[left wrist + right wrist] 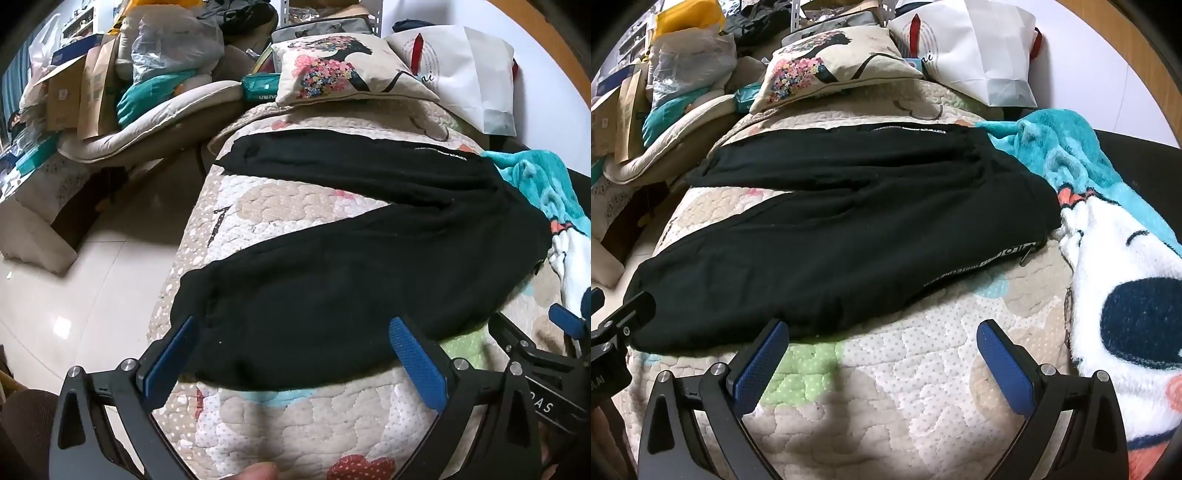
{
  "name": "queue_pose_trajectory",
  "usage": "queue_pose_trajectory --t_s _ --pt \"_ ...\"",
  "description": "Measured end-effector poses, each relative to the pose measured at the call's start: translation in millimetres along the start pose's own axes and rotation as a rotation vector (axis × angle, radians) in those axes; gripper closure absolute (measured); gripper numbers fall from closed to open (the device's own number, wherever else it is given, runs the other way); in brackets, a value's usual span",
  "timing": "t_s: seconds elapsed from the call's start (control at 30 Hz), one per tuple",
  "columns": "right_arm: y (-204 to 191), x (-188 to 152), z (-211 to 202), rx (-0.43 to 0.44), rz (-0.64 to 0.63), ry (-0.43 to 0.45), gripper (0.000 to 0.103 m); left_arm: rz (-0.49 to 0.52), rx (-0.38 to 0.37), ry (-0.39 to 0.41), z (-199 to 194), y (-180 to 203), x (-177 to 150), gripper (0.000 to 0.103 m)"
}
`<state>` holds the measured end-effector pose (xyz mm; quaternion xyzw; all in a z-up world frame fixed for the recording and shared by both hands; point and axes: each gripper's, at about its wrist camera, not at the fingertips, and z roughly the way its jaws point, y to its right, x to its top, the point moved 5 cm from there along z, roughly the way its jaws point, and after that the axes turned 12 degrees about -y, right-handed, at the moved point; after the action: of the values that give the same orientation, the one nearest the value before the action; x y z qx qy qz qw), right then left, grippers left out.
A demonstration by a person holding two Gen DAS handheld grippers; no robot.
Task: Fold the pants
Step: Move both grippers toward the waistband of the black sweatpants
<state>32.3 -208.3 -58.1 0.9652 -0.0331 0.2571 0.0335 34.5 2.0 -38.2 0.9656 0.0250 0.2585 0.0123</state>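
- Black pants (pixel 332 236) lie flat on a quilted bed cover (pixel 314 417), legs splayed in a V (white lettering along one seam).
- Long axis runs left to right; waistband right, beside a teal blanket (pixel 1071 155).
- Left gripper (pixel 295 332) and right gripper (pixel 882 336) both hover with jaws wide apart at the near leg's edge.

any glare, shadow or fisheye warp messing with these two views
Left wrist view: glare spots on the floor tiles, a blurred fingertip at the bottom edge, strong fisheye bulge in the quilt. Right wrist view: a soft dark shadow on the quilt between the open fingers; the black pants show little detail.
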Motion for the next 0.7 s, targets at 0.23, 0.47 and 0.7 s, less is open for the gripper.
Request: queue_pose_trajectory --t_s 0.23,0.47,0.7 --pt "1.4 -0.5 1.2 0.001 0.003 0.001 0.000 0.023 0.006 -0.009 2.0 8.8 -1.7 0.000" --pt "-6.1 1.3 -4.7 0.006 -0.004 0.001 0.000 0.022 0.005 -0.020 5.5 6.4 -3.5 0.000" --pt "0.0 -2.7 2.7 0.007 0.001 -0.004 0.000 0.026 0.008 -0.023 9.9 7.1 -6.5 0.000"
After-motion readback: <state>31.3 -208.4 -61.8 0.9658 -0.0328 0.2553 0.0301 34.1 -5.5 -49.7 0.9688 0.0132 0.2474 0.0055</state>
